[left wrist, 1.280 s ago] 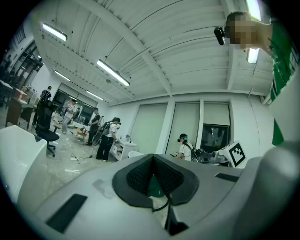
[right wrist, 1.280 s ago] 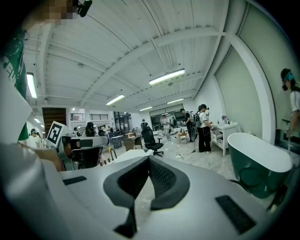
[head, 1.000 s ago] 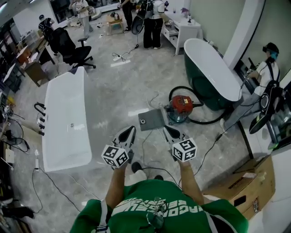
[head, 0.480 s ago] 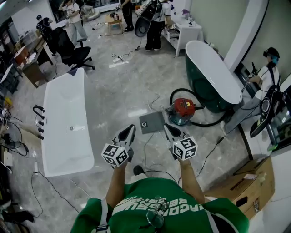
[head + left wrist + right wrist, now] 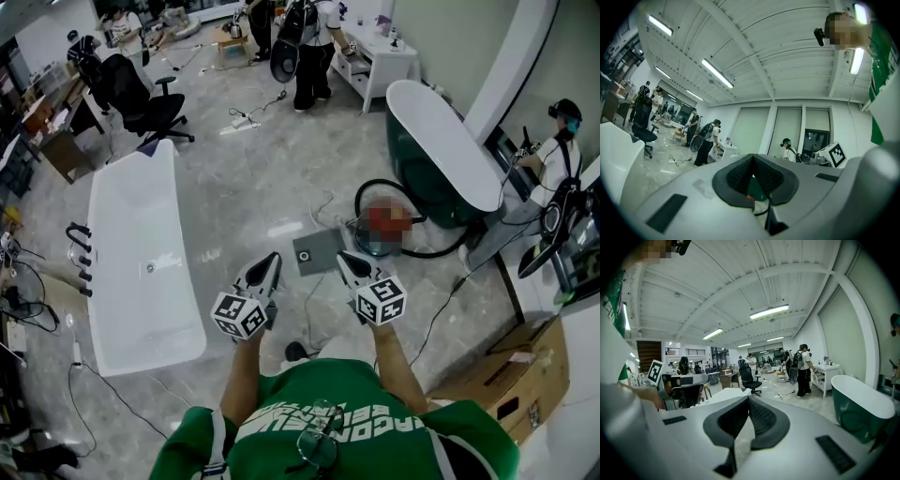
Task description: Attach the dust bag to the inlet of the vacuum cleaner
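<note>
The red vacuum cleaner (image 5: 384, 225) stands on the marble floor beside the dark green bathtub (image 5: 441, 150), with a black hose looped round it; a mosaic patch covers much of it. The flat grey dust bag (image 5: 319, 250), with a round hole in it, lies on the floor just left of the vacuum. My left gripper (image 5: 267, 267) and right gripper (image 5: 349, 267) are held side by side in front of me, short of the bag and above the floor. In both gripper views the pads meet at the tips with nothing between them: the left gripper (image 5: 752, 159) and the right gripper (image 5: 749, 399).
A long white bathtub (image 5: 141, 253) lies at my left. Cables (image 5: 441, 300) trail over the floor near the vacuum. A cardboard box (image 5: 506, 375) sits at the right. Several people stand at the far end, and one person (image 5: 561, 150) sits at the right behind the green tub.
Both grippers have travelled forward together as I walk; the white tub slides back past me, and the vacuum and bag are a little closer. The jaws stay as they were.
</note>
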`<state>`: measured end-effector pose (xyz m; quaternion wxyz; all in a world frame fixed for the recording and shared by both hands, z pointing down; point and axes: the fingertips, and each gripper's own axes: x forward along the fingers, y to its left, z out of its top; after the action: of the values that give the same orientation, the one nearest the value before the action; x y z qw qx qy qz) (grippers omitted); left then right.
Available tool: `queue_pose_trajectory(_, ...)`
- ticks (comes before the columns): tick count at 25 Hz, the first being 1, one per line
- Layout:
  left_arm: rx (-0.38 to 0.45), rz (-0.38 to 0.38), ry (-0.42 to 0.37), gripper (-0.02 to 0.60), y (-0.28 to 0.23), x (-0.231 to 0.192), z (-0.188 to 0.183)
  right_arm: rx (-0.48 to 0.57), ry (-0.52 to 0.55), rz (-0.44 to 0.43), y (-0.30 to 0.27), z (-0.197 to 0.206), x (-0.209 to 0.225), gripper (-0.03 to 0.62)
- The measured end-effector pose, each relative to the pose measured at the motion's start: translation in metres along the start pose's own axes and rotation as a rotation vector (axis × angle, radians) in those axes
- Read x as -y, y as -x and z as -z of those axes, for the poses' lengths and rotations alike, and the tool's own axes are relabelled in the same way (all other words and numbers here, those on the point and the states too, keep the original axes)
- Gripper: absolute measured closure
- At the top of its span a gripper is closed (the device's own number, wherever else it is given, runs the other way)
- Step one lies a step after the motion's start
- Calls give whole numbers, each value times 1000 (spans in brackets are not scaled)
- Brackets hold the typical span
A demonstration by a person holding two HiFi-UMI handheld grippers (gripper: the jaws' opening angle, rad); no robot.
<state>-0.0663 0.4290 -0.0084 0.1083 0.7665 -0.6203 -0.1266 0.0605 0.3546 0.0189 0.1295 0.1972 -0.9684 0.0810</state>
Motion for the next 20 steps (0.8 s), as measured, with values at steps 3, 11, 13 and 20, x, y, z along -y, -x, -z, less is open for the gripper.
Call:
queue_pose_trajectory(3,-4,9,-6,578,1,-10,-2,-14,6,4,-9,0,-5,586)
queue_pose_trajectory(11,-33,30,40,578,-19,-29,10,-40,-1,9,-30,9,9,586)
queue_pose_trajectory(13,-44,33,51,578,-24,-36,12,-44,-10,7,-38,11,13,586)
queue_pose_trajectory(20,-69,51,52,579,-74,-65,7,-33,-33,16,-80,1,53,586)
